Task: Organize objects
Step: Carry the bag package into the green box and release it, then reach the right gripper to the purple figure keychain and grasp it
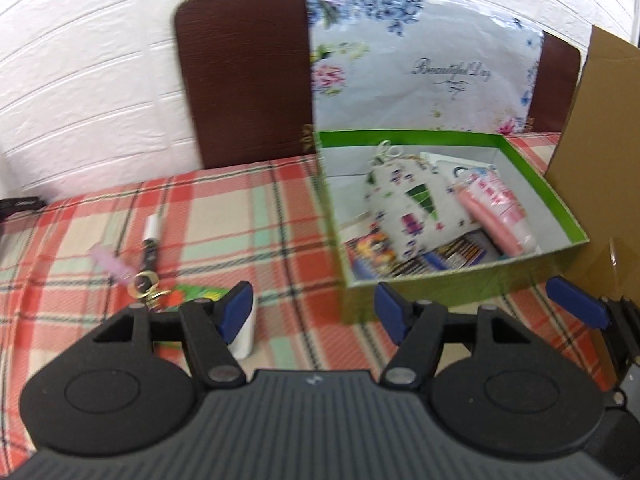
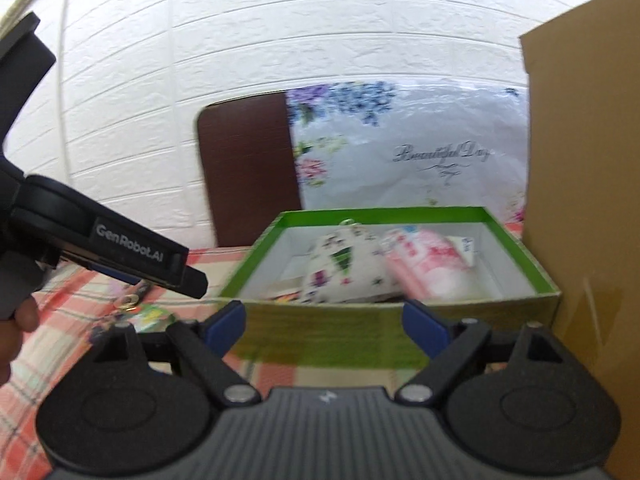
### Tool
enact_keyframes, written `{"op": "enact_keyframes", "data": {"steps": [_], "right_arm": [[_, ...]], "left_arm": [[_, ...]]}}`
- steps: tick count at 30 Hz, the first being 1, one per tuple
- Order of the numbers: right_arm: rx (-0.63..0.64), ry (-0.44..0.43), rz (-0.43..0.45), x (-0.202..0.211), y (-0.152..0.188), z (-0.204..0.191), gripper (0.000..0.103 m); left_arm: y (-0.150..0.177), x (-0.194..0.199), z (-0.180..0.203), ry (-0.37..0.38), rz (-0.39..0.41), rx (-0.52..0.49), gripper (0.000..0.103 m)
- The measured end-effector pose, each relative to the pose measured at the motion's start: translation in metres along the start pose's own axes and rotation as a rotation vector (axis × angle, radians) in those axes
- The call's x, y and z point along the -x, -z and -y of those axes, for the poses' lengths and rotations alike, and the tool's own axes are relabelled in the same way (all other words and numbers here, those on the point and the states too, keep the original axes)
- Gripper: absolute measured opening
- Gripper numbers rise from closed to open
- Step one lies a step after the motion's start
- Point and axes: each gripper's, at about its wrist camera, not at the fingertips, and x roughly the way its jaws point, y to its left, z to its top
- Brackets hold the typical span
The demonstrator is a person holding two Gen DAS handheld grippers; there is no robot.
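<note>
A green box [image 1: 460, 292] stands open on the plaid tablecloth; it also shows in the right wrist view [image 2: 360, 320]. Inside lie a white patterned pouch [image 1: 404, 204], a pink tube [image 1: 500, 212] and colourful packets [image 1: 420, 260]. On the cloth to the left lie a keychain with a white stick [image 1: 150, 252], a pink clip [image 1: 110, 266], a green card [image 1: 196, 294] and a white cylinder [image 1: 246, 334]. My left gripper [image 1: 314, 312] is open and empty, just left of the box front. My right gripper [image 2: 324, 326] is open and empty before the box.
A cardboard box [image 1: 600, 160] stands right of the green box, tall in the right wrist view [image 2: 584, 220]. A brown chair back [image 1: 244, 80] and a floral bag [image 1: 424, 64] stand behind the table against a white brick wall. A black object [image 1: 20, 206] lies at far left.
</note>
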Motion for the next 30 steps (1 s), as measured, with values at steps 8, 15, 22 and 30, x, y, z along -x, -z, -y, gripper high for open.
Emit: {"op": "enact_keyframes", "data": {"steps": [8,15,22,30], "right_arm": [[-0.02,-0.108,-0.062,0.011,0.006,-0.029,0.089],[0.01,-0.135,-0.063,0.02,0.007,-0.05,0.089],[0.051,-0.169,-0.086,0.022,0.013,-0.075,0.088],[0.129,-0.217,-0.126,0.017,0.021,-0.106,0.084]], "left_arm": [[0.028,0.02,-0.026,-0.047,-0.005,0.031,0.07],[0.049,0.026,-0.048,-0.083,-0.016,0.063,0.074],[0.064,0.033,-0.071,-0.136,-0.012,0.086,0.075],[0.075,0.03,-0.103,-0.193,-0.016,0.128,0.078]]}}
